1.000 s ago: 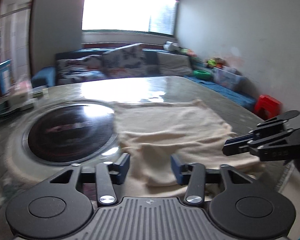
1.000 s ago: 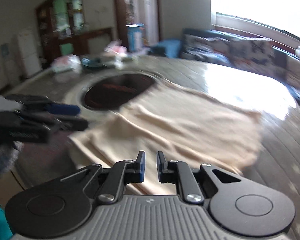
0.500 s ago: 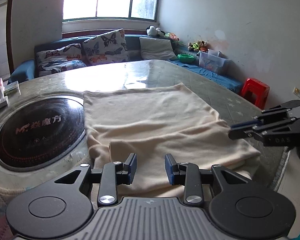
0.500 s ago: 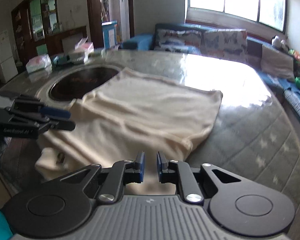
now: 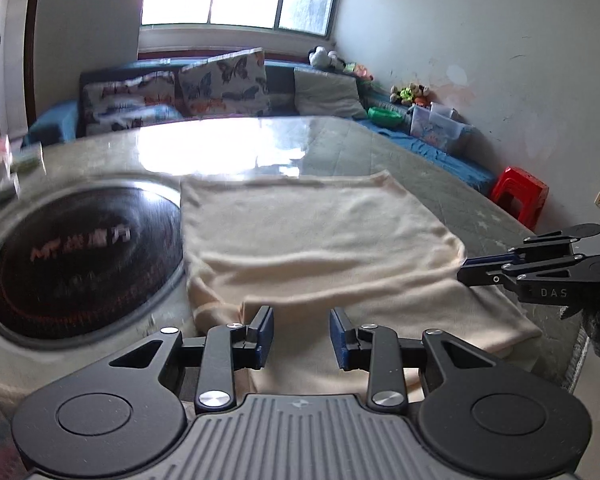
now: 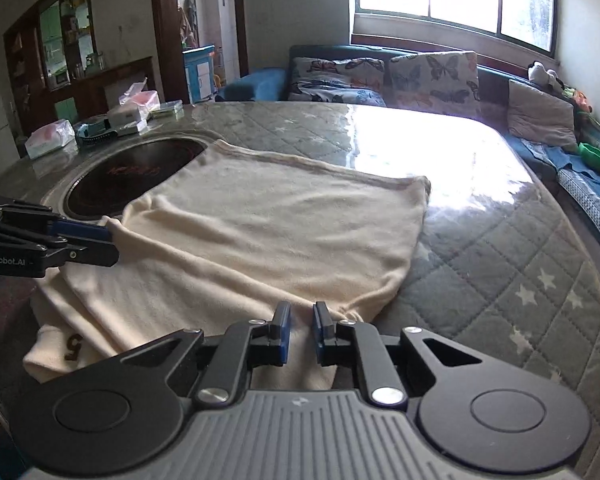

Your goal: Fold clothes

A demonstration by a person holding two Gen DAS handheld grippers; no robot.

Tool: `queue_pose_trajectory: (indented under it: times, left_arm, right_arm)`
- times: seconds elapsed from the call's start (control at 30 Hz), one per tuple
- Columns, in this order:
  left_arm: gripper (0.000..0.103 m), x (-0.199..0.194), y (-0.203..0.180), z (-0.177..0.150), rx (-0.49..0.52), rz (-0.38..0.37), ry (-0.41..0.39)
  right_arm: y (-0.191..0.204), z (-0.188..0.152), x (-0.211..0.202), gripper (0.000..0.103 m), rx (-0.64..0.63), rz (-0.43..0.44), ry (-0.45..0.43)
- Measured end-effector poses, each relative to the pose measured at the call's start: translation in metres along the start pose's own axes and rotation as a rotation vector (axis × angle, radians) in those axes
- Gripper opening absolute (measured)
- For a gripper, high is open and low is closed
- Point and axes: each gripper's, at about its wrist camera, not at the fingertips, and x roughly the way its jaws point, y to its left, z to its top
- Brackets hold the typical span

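Observation:
A cream garment [image 5: 320,240] lies flat on the round table, partly folded, with its near edge at the table's front; it also shows in the right wrist view [image 6: 268,232], with a brown number on its near left corner. My left gripper [image 5: 300,334] is open and empty, just above the garment's near left part. My right gripper [image 6: 301,330] has its jaws a narrow gap apart and holds nothing, low over the garment's near right edge. The right gripper also shows in the left wrist view [image 5: 466,270], and the left one in the right wrist view [image 6: 110,242].
A dark round hotplate [image 5: 80,248] is set into the table [image 6: 500,260] left of the garment. Boxes and packets [image 6: 112,120] stand at the far left rim. A sofa with cushions [image 5: 220,88] and a red stool [image 5: 520,196] stand beyond.
Both grippers have come lower and closer to the garment's near edge. The left gripper's jaws are wider apart than half a second ago.

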Motion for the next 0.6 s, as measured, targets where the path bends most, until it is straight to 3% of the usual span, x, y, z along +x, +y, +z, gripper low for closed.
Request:
queue_pose_trajectory:
  times: [0.37,0.43,0.6]
  left_arm:
    - [0.035,0.005,0.007,0.002,-0.01,0.015,0.023]
    - [0.035,-0.002,0.003,0.001,0.023,0.018,0.013]
    - [0.038,-0.03,-0.007,-0.01,0.179,-0.027,0.007]
  right_arm:
    - [0.001,0.01,0.005,0.015,-0.02,0.019,0.006]
    - [0.004,0.013,0.004,0.021,-0.036,0.027,-0.004]
    - [0.022,0.012,-0.009,0.022,-0.157,0.078,-0.001]
